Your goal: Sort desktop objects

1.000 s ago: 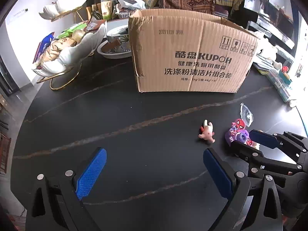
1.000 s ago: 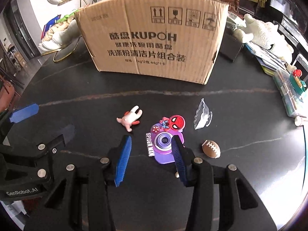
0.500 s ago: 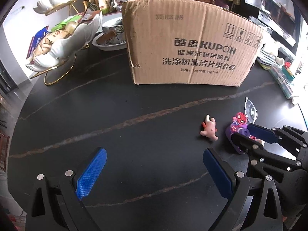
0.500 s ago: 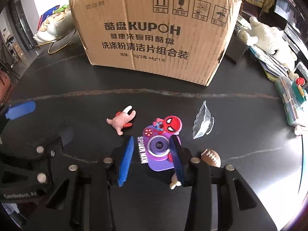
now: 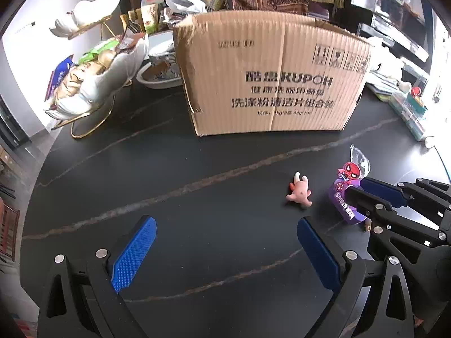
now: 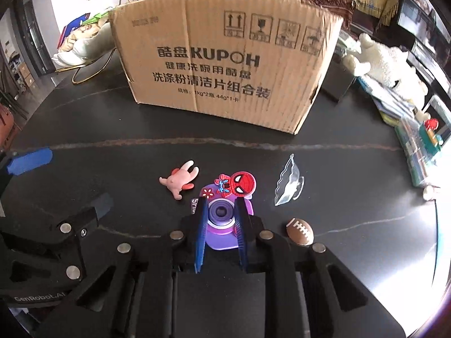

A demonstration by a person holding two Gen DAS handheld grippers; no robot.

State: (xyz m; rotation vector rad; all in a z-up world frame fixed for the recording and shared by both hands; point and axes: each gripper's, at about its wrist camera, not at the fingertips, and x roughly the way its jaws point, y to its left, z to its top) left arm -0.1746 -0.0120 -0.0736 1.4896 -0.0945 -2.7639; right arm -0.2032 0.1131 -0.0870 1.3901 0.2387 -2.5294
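Right wrist view: purple toy camera (image 6: 221, 219) clamped between the right gripper (image 6: 220, 211) pads, mid-desk before the cardboard box (image 6: 225, 64).
Likely light, stiff, slick plastic; its flat sides suit gripping, not the protruding figure. Left gripper (image 5: 225, 249) gapes wide, holding nothing.

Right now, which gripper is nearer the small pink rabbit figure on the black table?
Right. The right gripper, closed on the purple toy camera, sits just beside the pink rabbit figure; the open left gripper hangs farther back.
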